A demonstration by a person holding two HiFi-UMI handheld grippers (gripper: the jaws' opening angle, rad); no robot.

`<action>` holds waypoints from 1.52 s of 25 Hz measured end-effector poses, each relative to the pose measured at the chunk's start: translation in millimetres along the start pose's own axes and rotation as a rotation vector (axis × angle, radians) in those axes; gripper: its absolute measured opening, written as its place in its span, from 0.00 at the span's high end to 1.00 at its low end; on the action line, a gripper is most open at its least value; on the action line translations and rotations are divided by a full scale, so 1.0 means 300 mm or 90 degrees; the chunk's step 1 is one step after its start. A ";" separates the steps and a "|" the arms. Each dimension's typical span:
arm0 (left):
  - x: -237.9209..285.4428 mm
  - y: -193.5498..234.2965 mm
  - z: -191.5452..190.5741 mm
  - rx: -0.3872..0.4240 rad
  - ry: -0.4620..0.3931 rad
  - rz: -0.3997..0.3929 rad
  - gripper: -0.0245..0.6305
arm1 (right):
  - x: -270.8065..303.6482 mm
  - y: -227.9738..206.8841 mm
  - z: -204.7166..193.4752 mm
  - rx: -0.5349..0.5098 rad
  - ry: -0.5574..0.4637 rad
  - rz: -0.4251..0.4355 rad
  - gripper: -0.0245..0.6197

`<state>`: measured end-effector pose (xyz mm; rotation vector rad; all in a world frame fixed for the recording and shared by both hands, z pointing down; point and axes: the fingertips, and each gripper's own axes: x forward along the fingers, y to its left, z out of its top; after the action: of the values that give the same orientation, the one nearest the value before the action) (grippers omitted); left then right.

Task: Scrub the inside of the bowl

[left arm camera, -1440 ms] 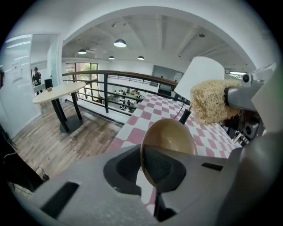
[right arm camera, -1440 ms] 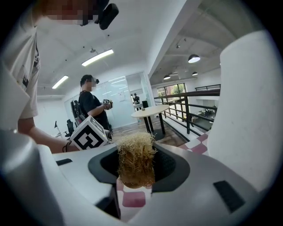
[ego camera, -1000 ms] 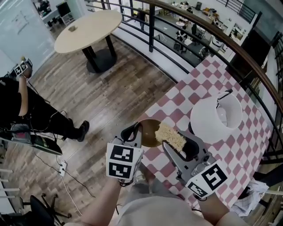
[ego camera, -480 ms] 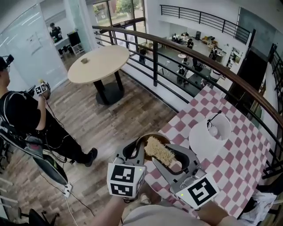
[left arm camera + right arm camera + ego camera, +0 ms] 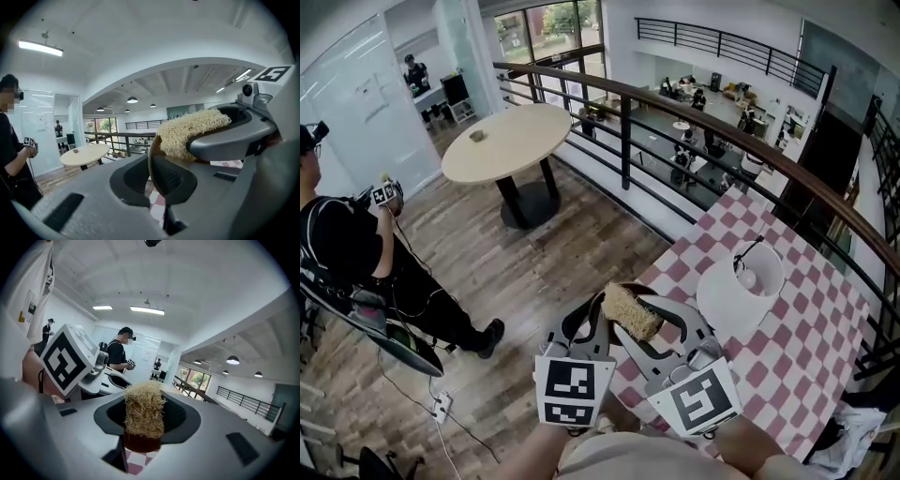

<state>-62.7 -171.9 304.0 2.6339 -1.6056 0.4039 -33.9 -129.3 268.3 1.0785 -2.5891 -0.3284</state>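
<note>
Bowl (image 5: 140,442), scrubber (image 5: 144,411) aloft over table (image 5: 787,347) edge

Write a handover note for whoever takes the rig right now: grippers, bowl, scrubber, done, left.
Left gripper: shut on the rim of the bowl, held in the air by the near edge of the checkered table.
Right gripper: shut on the scrubber, which sits at the bowl's mouth.
Done: both things in hand.
Left: scrub the inside; how much is already scrubbed can't be told.
</note>
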 end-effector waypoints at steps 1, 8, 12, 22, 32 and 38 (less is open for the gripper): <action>-0.001 0.005 0.004 -0.002 -0.003 0.001 0.93 | 0.005 -0.004 0.000 -0.015 0.005 -0.006 0.71; -0.006 0.048 0.002 -0.020 -0.015 0.020 0.93 | 0.011 -0.033 -0.028 -0.072 0.036 -0.051 0.72; -0.008 0.061 0.037 -0.025 -0.039 0.022 0.93 | 0.009 -0.038 -0.044 -0.099 0.051 -0.069 0.72; -0.024 0.037 0.053 -0.060 -0.062 0.001 0.92 | 0.020 0.057 -0.108 -0.128 0.097 -0.028 0.72; -0.022 0.049 0.021 -0.038 -0.054 0.014 0.93 | 0.053 0.086 -0.097 -0.128 0.075 -0.029 0.72; -0.027 0.040 -0.004 0.004 -0.029 0.012 0.93 | 0.065 0.060 -0.076 -0.169 0.072 -0.046 0.72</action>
<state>-76.9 -170.3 301.9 2.6541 -1.6465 0.3524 -49.9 -133.0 299.2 1.0625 -2.3311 -0.5918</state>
